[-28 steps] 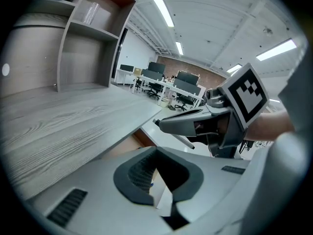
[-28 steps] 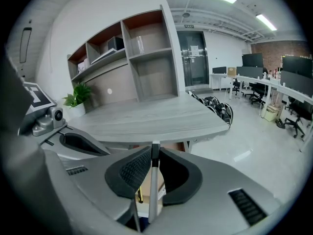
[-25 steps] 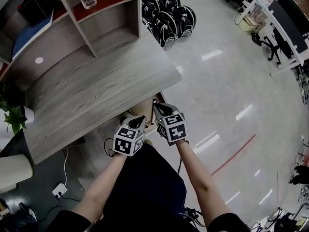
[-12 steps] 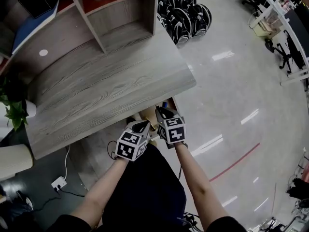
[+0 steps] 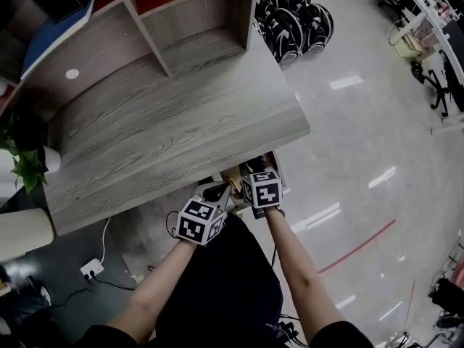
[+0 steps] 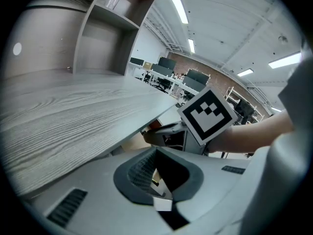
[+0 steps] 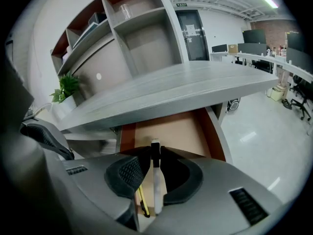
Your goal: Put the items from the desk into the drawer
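My right fingers (image 7: 128,176) grip a white marker (image 7: 156,187); my left fingers (image 6: 140,174) sit slightly apart around a small white piece (image 6: 162,204), and I cannot tell if it is pinched. The tabletop (image 5: 167,133) fills the head view's upper left. The open drawer (image 7: 176,131) lies beneath the marker, with a yellow pen (image 7: 143,202) inside.

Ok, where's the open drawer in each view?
Head view: drawer at centre, just below the near edge of the desk top.
Left gripper view: drawer is only a tan sliver under the desk edge, mid-frame.
Right gripper view: drawer at centre, tan floor open.
Shared landmark: the grey wood-grain desk top.
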The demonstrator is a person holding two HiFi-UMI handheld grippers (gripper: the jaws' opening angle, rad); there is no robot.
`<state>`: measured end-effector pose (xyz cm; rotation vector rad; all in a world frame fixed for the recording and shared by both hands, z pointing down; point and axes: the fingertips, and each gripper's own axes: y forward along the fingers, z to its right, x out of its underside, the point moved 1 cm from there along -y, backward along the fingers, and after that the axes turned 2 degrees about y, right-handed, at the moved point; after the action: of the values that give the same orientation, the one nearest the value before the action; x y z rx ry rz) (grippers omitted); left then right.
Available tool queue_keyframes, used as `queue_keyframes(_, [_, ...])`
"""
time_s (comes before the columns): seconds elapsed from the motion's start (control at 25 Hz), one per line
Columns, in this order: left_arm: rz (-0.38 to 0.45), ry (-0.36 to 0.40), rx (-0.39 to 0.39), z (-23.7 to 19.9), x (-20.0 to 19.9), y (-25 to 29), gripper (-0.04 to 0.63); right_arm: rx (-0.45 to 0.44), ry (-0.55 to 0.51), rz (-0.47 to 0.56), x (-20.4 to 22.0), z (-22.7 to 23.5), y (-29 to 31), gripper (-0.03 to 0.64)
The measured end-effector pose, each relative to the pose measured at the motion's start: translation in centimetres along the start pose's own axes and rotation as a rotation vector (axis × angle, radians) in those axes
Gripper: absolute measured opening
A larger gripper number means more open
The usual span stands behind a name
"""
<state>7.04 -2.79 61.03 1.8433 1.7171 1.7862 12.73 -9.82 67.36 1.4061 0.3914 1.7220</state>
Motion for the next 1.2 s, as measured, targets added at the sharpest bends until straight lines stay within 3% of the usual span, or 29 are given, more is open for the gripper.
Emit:
queue_keyframes(0.08, [-0.001, -0.003, 0.002, 0.0, -0.1, 0.1, 0.003, -0.014, 0.01, -0.019, 0.3, -0.2, 0.4, 0.063])
queue_keyframes(0.24, [-0.003, -0.001, 0.009, -0.2, -0.2, 0.1, 0.003, -0.018, 0.03, -0.002, 0.0, -0.3, 0.4, 0.146])
queue_keyframes(0.84, [0.022, 0.006, 0.025, 0.3, -0.4, -0.7, 0.003, -0.006, 0.039, 0.021, -0.1, -0.3, -2.3, 0.147])
queue_keyframes(1.2, [0.079, 0.013, 0.013, 0.7, -1.8, -2.1, 0.003, -0.1, 0.07, 0.121, -1.6, -2.3, -5.7, 0.155])
